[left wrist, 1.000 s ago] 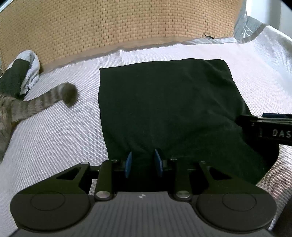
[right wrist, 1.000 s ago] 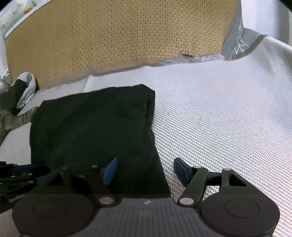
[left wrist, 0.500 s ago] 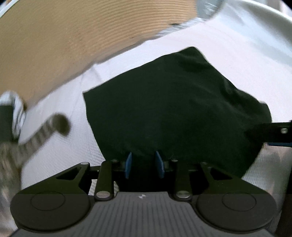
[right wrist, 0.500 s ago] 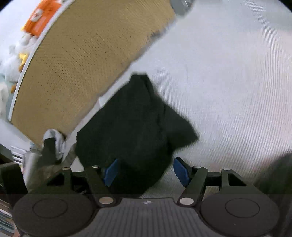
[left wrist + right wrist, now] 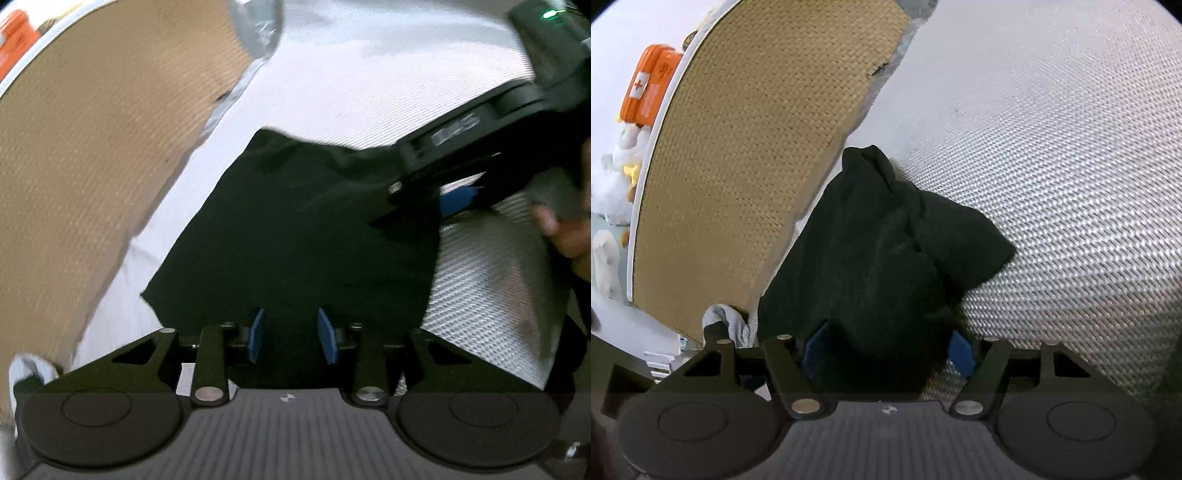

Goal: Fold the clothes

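The left gripper (image 5: 290,335) points forward and slightly down over the near edge of the black garment (image 5: 303,236); its blue pads (image 5: 255,334) stand close together with the dark cloth between them, pinching that edge. The right gripper (image 5: 888,350) is tilted strongly, so the bed appears turned in its view. Its jaws are spread wide, with a bunched part of the black garment (image 5: 886,258) lying between the pads – I cannot tell if they really press it. In the left wrist view the right gripper (image 5: 448,201) reaches in from the upper right onto the garment's far side, and the person's hand (image 5: 565,229) holds its handle.

The garment lies on the white woven bed cover (image 5: 1052,184), near the tan woven headboard (image 5: 757,166).

An orange case (image 5: 650,88) behind the headboard carries a red cross on a white label. The writing on the right gripper's body is too blurred to read.
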Available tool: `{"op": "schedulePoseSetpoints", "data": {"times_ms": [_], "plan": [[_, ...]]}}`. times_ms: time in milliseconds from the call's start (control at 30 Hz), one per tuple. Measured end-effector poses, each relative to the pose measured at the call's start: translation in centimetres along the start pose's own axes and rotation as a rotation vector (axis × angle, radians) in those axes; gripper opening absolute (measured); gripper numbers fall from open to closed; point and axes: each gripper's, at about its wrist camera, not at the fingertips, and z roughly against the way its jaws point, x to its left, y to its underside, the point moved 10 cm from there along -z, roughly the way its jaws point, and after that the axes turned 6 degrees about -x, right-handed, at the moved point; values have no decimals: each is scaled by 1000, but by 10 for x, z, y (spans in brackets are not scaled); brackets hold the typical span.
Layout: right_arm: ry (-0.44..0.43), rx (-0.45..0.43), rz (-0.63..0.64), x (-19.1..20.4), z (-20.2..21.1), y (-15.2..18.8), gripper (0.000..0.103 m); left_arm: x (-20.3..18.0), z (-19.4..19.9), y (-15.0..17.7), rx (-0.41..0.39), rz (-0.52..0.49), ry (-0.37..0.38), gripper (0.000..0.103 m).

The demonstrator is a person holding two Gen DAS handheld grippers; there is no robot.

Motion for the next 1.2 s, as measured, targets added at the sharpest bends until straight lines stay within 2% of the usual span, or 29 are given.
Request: {"op": "schedulePoseSetpoints", "data": {"times_ms": [67, 200, 367, 467, 533, 700, 833, 1200], "plan": [[-1, -9, 15, 1, -3, -1, 71, -6, 5, -3, -19, -35, 27, 51], [-2, -18, 54, 5, -10, -2, 72, -17, 15, -8, -53, -105, 77, 60], [-6, -5, 104, 10, -16, -4, 72, -31, 0, -3, -40, -182, 57, 77], [-22, 6, 86, 5, -16, -7, 72, -35, -4, -6, -31, -166, 85, 76], [-23, 11, 95, 6, -18, -8, 71, -40, -6, -5, -21, -190, 87, 78], [-16, 16, 141, 9, -20, -8, 70, -38, -17, 8, 25, -204, 35, 78], [-17, 23, 140, 10, -23, -11, 70, -36, -25, 19, 60, -212, -4, 83], [-35, 70, 175, 17, -24, -3, 70, -20, -32, 27, 86, -236, -58, 83]]}}
